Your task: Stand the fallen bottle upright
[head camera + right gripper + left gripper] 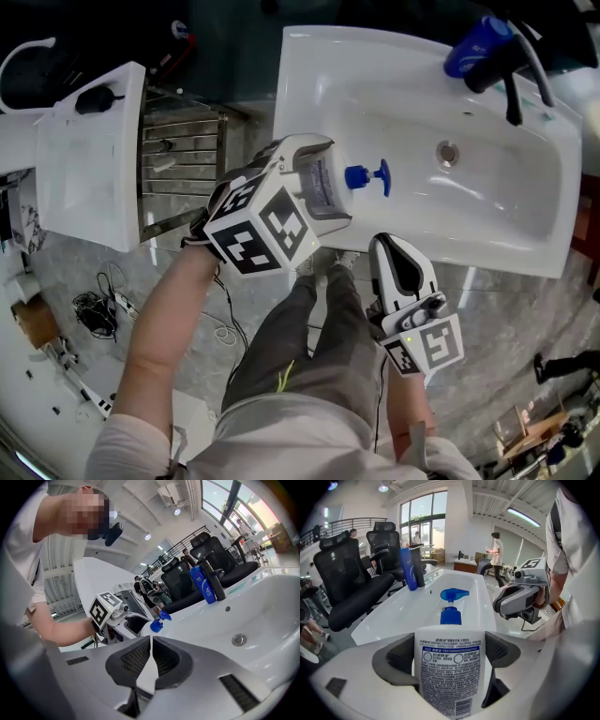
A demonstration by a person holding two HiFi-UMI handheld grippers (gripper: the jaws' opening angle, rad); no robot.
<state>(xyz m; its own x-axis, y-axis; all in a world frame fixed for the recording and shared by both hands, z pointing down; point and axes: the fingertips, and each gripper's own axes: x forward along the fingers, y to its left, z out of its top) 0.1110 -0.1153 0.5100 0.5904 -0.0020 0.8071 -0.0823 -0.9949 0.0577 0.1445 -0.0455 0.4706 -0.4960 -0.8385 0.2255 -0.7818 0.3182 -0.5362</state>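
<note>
A white pump bottle [450,667] with a blue pump head [451,609] lies lengthwise between the jaws of my left gripper [317,184], which is shut on its body. The pump [367,176] points out over the front part of the white basin [403,103], and the bottle is held off the surface, tilted near horizontal. My right gripper [151,654] is shut with nothing between its pads. In the head view the right gripper [386,246] hangs just in front of the basin's near rim, below and to the right of the bottle.
A dark blue bottle [476,45] stands beside the black tap [516,75] at the basin's far end. The drain [448,152] sits mid-basin. A second white basin [89,169] and a metal rack [183,155] are at the left. Office chairs [351,583] stand behind the basin.
</note>
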